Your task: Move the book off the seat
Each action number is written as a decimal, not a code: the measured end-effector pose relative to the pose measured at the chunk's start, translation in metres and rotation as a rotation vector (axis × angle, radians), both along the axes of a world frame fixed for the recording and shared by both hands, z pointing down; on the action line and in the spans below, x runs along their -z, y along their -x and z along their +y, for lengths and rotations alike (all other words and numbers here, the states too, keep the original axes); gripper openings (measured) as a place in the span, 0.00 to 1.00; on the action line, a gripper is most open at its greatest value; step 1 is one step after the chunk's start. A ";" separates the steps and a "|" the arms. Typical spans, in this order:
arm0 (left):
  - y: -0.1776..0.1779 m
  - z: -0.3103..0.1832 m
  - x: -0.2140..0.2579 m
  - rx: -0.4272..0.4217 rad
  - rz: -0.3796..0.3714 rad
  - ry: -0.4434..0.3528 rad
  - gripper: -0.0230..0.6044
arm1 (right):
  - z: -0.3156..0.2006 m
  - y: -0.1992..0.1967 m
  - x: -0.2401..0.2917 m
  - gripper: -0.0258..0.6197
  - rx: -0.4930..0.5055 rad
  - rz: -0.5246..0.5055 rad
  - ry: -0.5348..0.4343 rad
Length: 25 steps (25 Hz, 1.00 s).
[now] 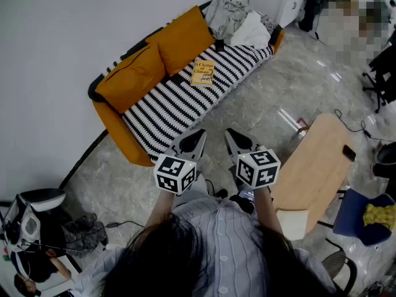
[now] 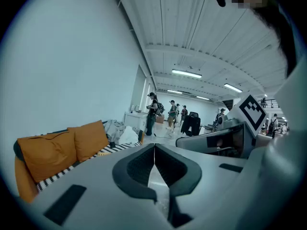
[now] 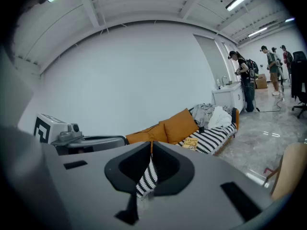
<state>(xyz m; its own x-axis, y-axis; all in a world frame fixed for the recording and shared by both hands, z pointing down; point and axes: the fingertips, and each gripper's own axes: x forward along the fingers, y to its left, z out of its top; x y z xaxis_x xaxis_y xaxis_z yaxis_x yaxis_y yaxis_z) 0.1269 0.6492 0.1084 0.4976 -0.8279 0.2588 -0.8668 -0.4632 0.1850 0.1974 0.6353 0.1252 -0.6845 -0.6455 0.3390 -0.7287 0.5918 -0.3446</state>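
Yellow paperback book [image 1: 202, 72] lies flat on the black-and-white striped seat [image 1: 176, 107] of the orange sofa, just in front of the orange back cushions [image 1: 179, 39] and well apart from both grippers. It looks light, thin and a little bendy, with a cover that is likely slick. Pinching a free edge across cover and pages seems best. Left gripper [image 1: 200, 132] and right gripper [image 1: 229, 132] are both clenched on nothing. The head view shows the book's whole outline, the right gripper view only a small slanted patch, and the left gripper view hardly shows it.
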 end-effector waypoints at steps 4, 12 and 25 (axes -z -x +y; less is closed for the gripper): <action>0.004 0.003 -0.001 0.003 -0.011 0.009 0.06 | -0.001 0.008 -0.001 0.08 0.012 -0.008 0.003; 0.038 -0.007 -0.015 0.037 -0.013 0.045 0.06 | -0.011 0.039 -0.003 0.08 0.039 -0.055 0.021; 0.090 -0.074 -0.036 0.011 0.000 0.119 0.06 | -0.076 0.087 -0.026 0.09 0.011 -0.035 0.107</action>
<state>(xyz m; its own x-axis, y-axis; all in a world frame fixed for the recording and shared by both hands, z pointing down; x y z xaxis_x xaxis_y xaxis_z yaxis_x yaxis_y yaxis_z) 0.0373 0.5748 0.1441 0.4888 -0.7965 0.3558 -0.8716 -0.4284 0.2384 0.1101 0.5595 0.1515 -0.7040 -0.5993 0.3811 -0.7087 0.5580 -0.4318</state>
